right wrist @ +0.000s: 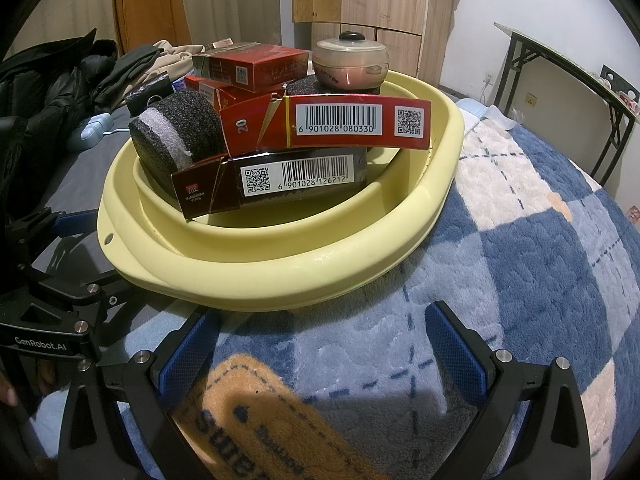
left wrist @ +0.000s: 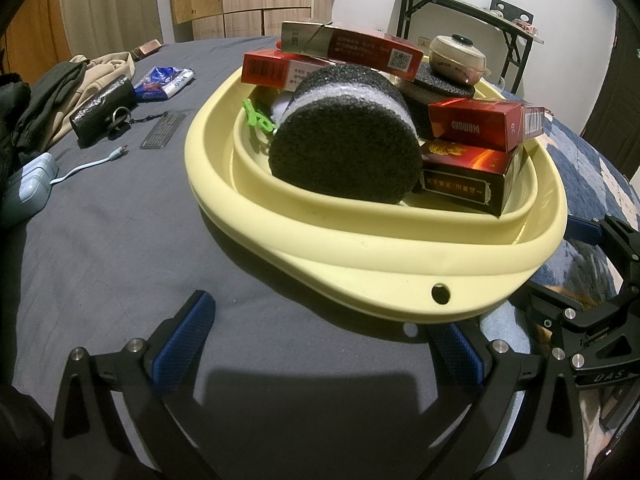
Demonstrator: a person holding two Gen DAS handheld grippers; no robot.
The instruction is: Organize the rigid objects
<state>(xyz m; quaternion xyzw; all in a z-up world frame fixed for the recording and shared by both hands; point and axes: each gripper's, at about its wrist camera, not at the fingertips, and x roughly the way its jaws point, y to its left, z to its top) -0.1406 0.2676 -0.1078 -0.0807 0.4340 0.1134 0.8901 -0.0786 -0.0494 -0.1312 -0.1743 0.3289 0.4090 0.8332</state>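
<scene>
**A:** You're over a bed (left wrist: 120,240) in a bedroom: grey sheet on one side, a plush blue-and-cream checked blanket (right wrist: 520,260) on the other, wooden wardrobes and a folding metal-legged desk (left wrist: 460,0) behind. How far along do you reckon you are?

**B:** Judging by the load, mostly done. Your pale yellow basin (left wrist: 380,256) sits on the bed straddling sheet and blanket, already piled high: several red cigarette boxes (right wrist: 360,120), a dark one (right wrist: 280,182) beneath, a foam cylinder (left wrist: 344,148), a green clip (left wrist: 256,118) and a small lidded jar (right wrist: 352,62) perched on a second foam puck.

**A:** And what's left?

**B:** On the sheet you can still see a black pouch with a key ring (left wrist: 102,110), a flat mesh strip (left wrist: 164,130), a blue snack packet (left wrist: 164,82) and a pale blue charger with its cable (left wrist: 30,184). Whether those count as yours to sort, I can't tell.

**A:** Your tongs?

**B:** Both pairs are spread wide and carry nothing. The left tongs (left wrist: 324,344) hover just short of the basin's near rim; the right tongs (right wrist: 320,344) hang over the blanket, also near the rim.

**A:** Textures?

**B:** The basin looks smooth, matte, rounded plastic with a hanging hole in its lip. The boxes are glossy card with sharp edges; the foam is coarse, black with a white band.
</scene>
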